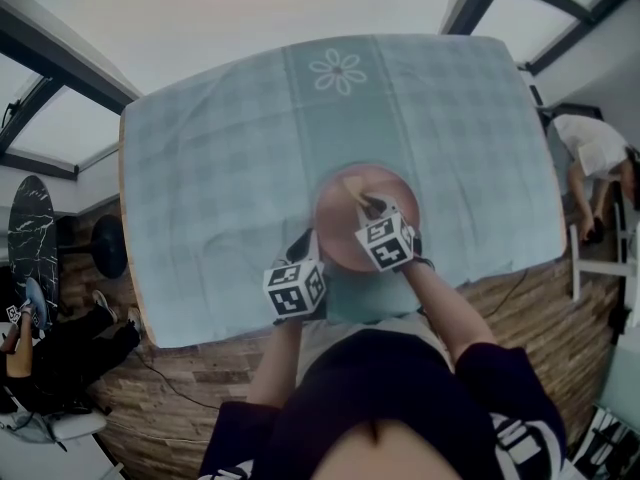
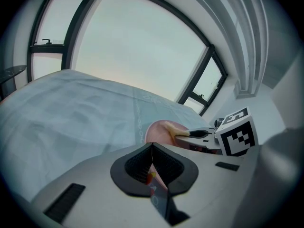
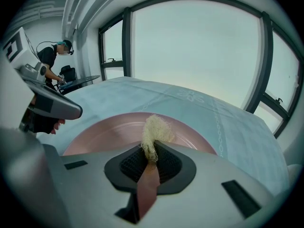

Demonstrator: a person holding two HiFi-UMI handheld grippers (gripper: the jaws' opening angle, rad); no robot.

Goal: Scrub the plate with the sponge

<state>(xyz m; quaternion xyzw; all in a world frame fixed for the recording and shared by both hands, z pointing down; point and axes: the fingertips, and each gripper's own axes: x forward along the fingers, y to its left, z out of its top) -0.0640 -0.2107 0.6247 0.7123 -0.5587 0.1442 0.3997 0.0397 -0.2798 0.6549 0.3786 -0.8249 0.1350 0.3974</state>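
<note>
A pink plate (image 1: 350, 230) lies on the teal tablecloth (image 1: 230, 168) near the table's front edge. My left gripper (image 1: 305, 246) is at the plate's near-left rim; in the left gripper view its jaws (image 2: 152, 163) are shut on the pink rim (image 2: 153, 174). My right gripper (image 1: 372, 206) hovers over the plate's middle. It is shut on a pale fibrous sponge (image 3: 155, 133) with a brown strip, which hangs over the plate (image 3: 104, 133). The left gripper view shows the sponge (image 2: 176, 131) just above the plate (image 2: 159, 129).
The table's front edge (image 1: 250, 336) runs just below my grippers. A person (image 1: 597, 158) bends over at the right, beyond the table's corner. A black round stool (image 1: 108, 246) and another person (image 1: 45, 353) are on the floor at the left.
</note>
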